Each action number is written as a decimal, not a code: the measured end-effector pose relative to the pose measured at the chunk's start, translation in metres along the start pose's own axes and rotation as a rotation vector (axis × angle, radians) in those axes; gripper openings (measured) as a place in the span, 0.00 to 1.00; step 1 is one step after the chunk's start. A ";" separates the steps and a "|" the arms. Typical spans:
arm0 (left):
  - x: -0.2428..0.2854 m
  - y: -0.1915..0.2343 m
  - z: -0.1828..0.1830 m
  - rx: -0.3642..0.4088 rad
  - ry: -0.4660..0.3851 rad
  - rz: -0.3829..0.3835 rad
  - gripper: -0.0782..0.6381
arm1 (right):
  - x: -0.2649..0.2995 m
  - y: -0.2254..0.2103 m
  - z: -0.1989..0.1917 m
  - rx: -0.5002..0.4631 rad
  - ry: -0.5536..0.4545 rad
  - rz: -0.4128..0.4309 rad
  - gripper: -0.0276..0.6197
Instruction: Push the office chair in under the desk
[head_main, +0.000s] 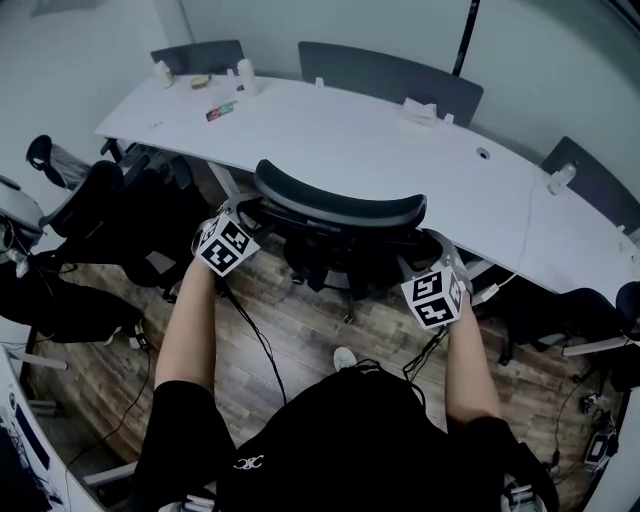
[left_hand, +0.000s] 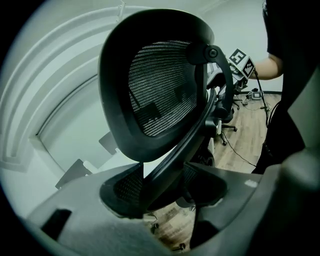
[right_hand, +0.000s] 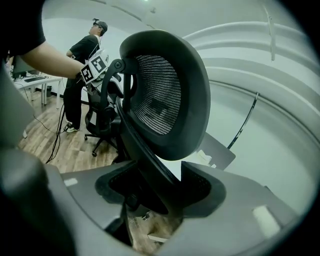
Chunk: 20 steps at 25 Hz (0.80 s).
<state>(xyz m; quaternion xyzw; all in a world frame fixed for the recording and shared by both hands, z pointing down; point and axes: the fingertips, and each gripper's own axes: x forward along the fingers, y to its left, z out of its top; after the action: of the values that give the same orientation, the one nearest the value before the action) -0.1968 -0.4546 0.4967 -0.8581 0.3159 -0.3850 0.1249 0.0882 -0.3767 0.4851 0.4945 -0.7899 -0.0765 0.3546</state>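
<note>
The black office chair stands with its curved headrest toward me, its seat partly beneath the white curved desk. My left gripper is at the left edge of the chair's back and my right gripper at the right edge. In the left gripper view the jaws close round the chair's back frame, below the mesh headrest. The right gripper holds the same frame from the other side, under the headrest.
More black chairs crowd the left and the right, and grey chair backs stand behind the desk. Cables trail over the wooden floor. A small box and a bottle sit on the desk. A person stands behind.
</note>
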 end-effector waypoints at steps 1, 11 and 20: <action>0.001 0.005 -0.002 -0.001 0.009 -0.003 0.45 | 0.003 0.000 0.002 -0.003 0.001 -0.002 0.48; 0.017 0.039 -0.006 0.003 0.009 -0.007 0.46 | 0.029 -0.004 0.019 -0.017 0.007 -0.023 0.47; 0.031 0.065 -0.011 0.000 0.005 -0.007 0.46 | 0.056 -0.012 0.030 -0.030 -0.004 -0.030 0.47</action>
<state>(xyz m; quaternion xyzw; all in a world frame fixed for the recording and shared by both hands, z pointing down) -0.2182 -0.5236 0.4920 -0.8583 0.3132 -0.3875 0.1228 0.0633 -0.4365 0.4842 0.5008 -0.7818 -0.0949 0.3591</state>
